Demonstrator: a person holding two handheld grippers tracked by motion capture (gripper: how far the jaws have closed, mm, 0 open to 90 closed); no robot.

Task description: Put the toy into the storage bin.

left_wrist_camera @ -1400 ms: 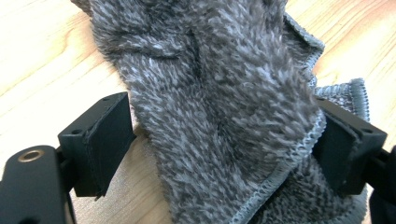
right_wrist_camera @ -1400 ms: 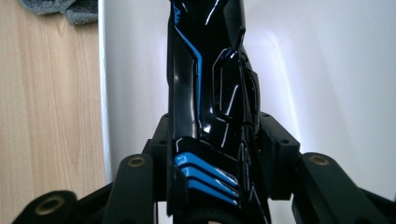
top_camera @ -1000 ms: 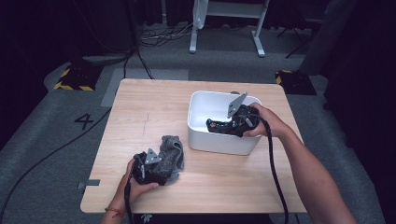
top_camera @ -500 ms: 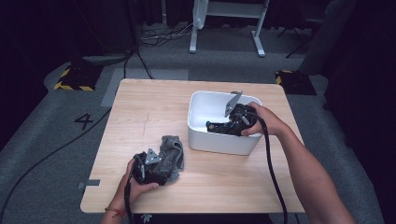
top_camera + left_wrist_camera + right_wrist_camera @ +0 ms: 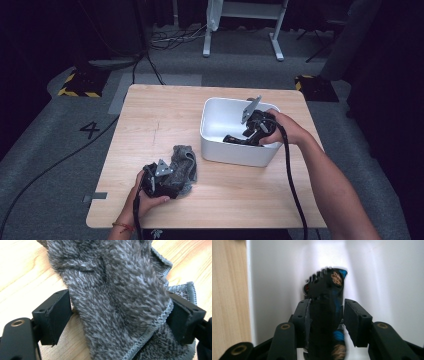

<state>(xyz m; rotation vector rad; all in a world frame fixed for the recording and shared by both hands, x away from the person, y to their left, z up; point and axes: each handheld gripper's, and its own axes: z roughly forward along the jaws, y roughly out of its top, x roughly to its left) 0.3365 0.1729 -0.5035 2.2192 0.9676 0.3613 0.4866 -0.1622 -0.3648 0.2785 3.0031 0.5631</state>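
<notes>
A grey fuzzy cloth [image 5: 184,156] lies bunched on the wooden table [image 5: 150,120] at the front left. My left gripper [image 5: 172,176] rests over it. In the left gripper view the cloth [image 5: 112,277] runs between the two jaws of the left gripper [image 5: 120,315], which stand wide apart on either side of it. A white bin [image 5: 220,150] stands right of the middle. My right gripper [image 5: 244,137] reaches down into it from the right. In the right gripper view the right gripper [image 5: 325,312] is shut on a black fabric item [image 5: 327,290] with blue and tan marks, inside the bin [image 5: 387,277].
Cables trail from both grippers toward the person. Bare wood [image 5: 150,200] extends left of the cloth and behind it. Beyond the table are a grey floor, a white stand's legs [image 5: 240,30] and yellow-black taped blocks [image 5: 80,85].
My right gripper has shifted only slightly inside the bin with the black item. The left gripper and the cloth have stayed put.
</notes>
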